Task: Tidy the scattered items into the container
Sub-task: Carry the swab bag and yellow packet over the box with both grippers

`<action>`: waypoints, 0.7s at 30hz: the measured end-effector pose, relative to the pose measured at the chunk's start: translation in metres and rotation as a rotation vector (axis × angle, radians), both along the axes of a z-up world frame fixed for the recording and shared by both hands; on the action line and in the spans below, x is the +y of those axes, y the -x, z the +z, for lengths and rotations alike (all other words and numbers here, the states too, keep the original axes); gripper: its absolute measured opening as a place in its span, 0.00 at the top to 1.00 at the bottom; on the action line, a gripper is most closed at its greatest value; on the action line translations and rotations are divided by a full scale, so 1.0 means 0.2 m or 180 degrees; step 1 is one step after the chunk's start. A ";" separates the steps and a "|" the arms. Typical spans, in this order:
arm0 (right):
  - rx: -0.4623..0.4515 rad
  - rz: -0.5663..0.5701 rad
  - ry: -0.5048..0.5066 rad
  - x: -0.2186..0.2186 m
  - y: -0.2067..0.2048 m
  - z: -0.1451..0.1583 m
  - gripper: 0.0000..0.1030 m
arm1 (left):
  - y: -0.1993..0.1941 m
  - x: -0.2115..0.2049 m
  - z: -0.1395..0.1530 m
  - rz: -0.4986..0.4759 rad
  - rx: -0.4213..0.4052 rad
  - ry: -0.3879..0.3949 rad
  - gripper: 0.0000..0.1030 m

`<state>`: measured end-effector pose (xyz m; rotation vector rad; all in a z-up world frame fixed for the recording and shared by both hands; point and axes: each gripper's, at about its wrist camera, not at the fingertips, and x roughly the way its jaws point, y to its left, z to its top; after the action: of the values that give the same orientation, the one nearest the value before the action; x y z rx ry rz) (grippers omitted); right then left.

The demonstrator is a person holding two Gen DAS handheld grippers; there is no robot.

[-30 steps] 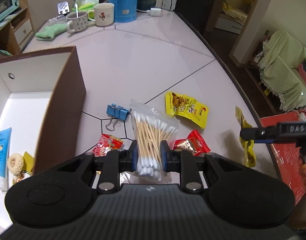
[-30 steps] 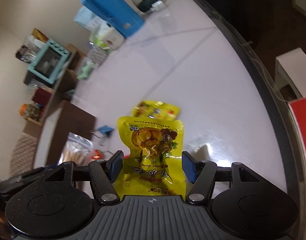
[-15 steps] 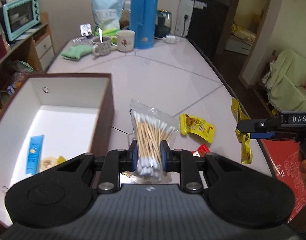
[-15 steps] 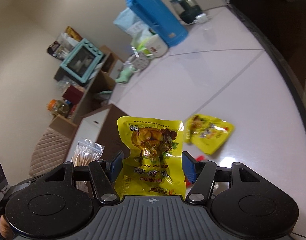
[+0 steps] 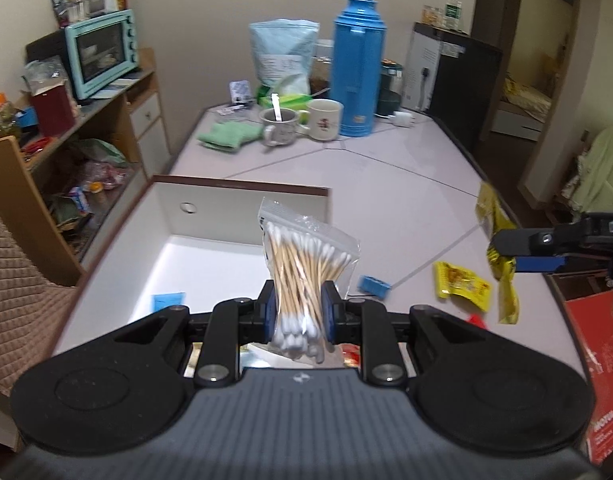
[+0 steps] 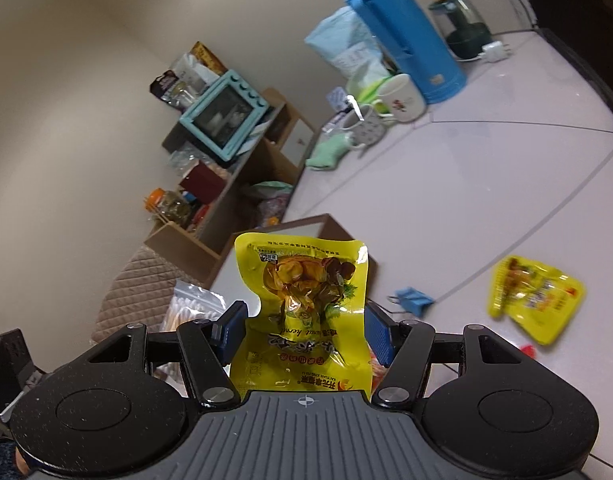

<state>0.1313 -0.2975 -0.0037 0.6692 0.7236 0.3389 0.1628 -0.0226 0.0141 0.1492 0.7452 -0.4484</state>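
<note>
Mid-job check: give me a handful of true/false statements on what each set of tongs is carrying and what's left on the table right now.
1. The left tongs grip a bag of cotton swabs. True.
2. The right tongs are empty. False: they grip a yellow snack packet.
3. The swab bag already lies inside the box. False: it is held in the air, in front of the box's right wall in the left wrist view.
4. A second yellow packet lies on the table. True.
5. The blue binder clip is in the box. False: it lies on the table, right of the box.
6. A blue thermos stands at the table's far end. True.
</note>
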 end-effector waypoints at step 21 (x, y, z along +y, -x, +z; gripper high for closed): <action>0.0040 0.0045 0.0099 0.39 -0.39 -0.02 0.40 | -0.55 0.28 -0.30 0.0044 0.0360 -0.0199 0.78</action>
<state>0.2092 -0.2196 -0.0072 0.6376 0.7446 0.3361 0.2723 0.0333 -0.0451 0.1781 0.8714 -0.4230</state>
